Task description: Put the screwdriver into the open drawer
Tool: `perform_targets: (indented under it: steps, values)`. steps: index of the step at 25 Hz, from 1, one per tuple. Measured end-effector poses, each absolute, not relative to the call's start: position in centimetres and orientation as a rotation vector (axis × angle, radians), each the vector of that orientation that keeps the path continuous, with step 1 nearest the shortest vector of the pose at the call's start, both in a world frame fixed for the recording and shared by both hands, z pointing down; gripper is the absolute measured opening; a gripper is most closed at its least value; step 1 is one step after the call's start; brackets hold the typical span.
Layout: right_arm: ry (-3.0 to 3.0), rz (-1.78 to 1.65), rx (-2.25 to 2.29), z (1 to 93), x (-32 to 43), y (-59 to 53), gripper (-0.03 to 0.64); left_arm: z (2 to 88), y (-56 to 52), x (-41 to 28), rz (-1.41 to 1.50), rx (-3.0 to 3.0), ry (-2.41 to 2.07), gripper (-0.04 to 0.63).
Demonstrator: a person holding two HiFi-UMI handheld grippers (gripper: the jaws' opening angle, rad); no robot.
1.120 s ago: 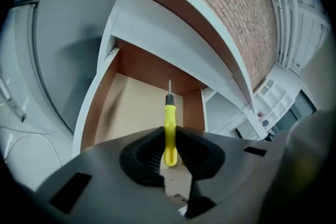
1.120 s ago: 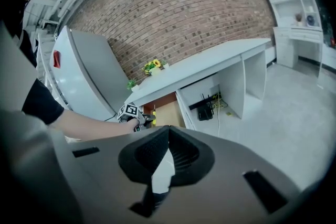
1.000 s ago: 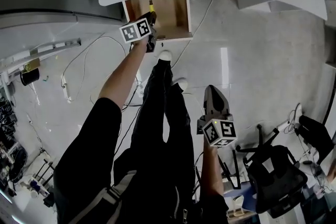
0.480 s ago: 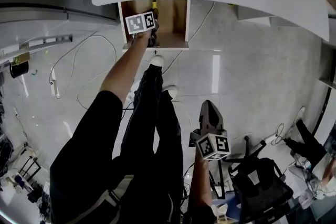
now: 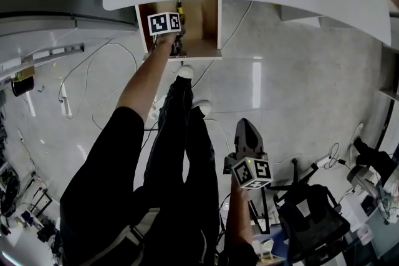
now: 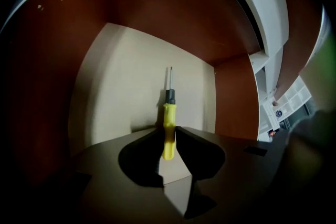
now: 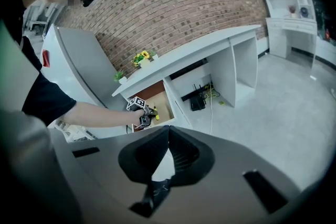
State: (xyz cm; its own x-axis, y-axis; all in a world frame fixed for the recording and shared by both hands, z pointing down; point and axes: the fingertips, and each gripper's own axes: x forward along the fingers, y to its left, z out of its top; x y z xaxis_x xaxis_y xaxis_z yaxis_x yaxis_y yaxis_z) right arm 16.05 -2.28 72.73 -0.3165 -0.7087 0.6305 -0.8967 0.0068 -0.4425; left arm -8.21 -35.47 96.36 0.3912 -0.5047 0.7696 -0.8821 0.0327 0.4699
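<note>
Our left gripper (image 6: 168, 131) is clamped on the yellow handle of the screwdriver (image 6: 168, 112), which we hold inside the open drawer (image 6: 115, 92), tip toward its back wall. Our right gripper (image 7: 168, 128) hangs low, jaws together, empty.

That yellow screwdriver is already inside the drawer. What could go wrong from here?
The left gripper pinches the screwdriver only by the rear end of its handle, so it might pivot or slip out early. Its metal tip points toward the floor of the drawer, so pushing on could jab the board.
</note>
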Motion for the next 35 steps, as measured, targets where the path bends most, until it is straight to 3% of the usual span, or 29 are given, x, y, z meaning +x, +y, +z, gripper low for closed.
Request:
perform_targets:
  steps: [21, 28, 35]
  values:
    - [-2.021, 1.299, 1.684, 72.1, 15.6, -2.9, 0.009, 98.6, -31.3, -8.1, 0.715, 1.515, -1.079, 0.086]
    - [-2.095, 1.248, 1.652, 69.4, 14.5, -4.7, 0.009, 93.3, -31.1, -8.7, 0.651, 1.599, -1.096, 0.084]
    - [-2.107, 1.153, 1.576, 66.4, 13.3, -5.5, 0.008, 86.0, -26.8, -9.5, 0.561, 1.702, -1.159, 0.026]
